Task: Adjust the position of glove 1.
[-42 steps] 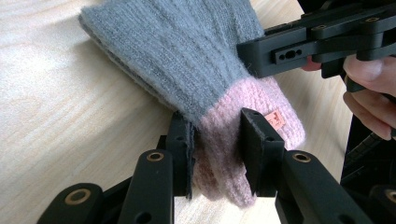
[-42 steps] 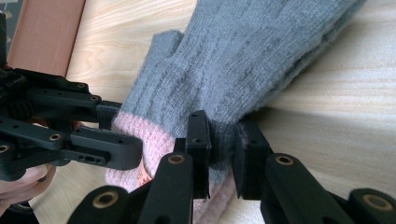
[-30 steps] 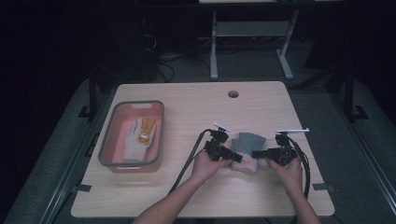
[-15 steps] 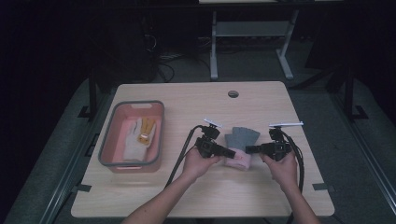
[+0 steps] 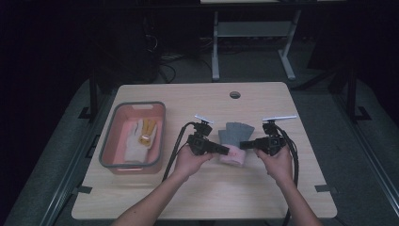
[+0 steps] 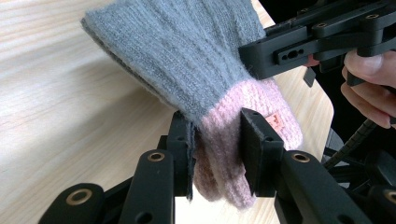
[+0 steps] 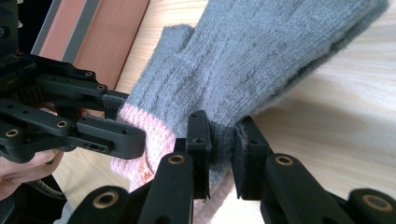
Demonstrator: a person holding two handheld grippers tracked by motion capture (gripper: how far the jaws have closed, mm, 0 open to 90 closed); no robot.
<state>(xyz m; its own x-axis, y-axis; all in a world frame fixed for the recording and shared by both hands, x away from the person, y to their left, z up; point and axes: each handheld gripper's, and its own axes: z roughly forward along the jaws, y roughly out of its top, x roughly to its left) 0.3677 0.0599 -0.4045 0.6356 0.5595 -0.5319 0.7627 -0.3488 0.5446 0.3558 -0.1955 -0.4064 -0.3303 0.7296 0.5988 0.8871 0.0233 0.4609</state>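
High view: grey-and-pink knit glove (image 5: 234,141) at centre-right of frame, held between left gripper (image 5: 225,150) and right gripper (image 5: 243,145), grey finger end pointing toward upper part of frame, pink cuff toward lower. Lifted off wooden table (image 5: 197,197) or resting on it: can't tell from here. Both forearms cut off at bottom edge. Salmon bin w/ grey rim (image 5: 106,146) at left-centre, well apart from glove; inside, a pale glove (image 5: 134,146) w/ a yellow-orange patch, detail too small to read. Background beyond table dark, hard to make out.

Left gripper view: left gripper (image 6: 217,154) clenched on pink cuff at the grey/pink seam, fabric squeezed between both pads. Right gripper (image 6: 261,60) seen at upper right, gripping same glove's far edge; fingertips of holding hand (image 6: 373,79) cut off at right edge. Small tag on cuff, text unreadable. Glove's lower end partly hidden by jaws.

Right gripper view: right gripper (image 7: 223,154) clamped on the cuff edge, fabric bunched between pads. Left gripper (image 7: 126,126) at left-centre, gripping pink cuff. Grey fingers fan toward upper right, tips cut off by frame. Bin at upper left, mostly out of frame.
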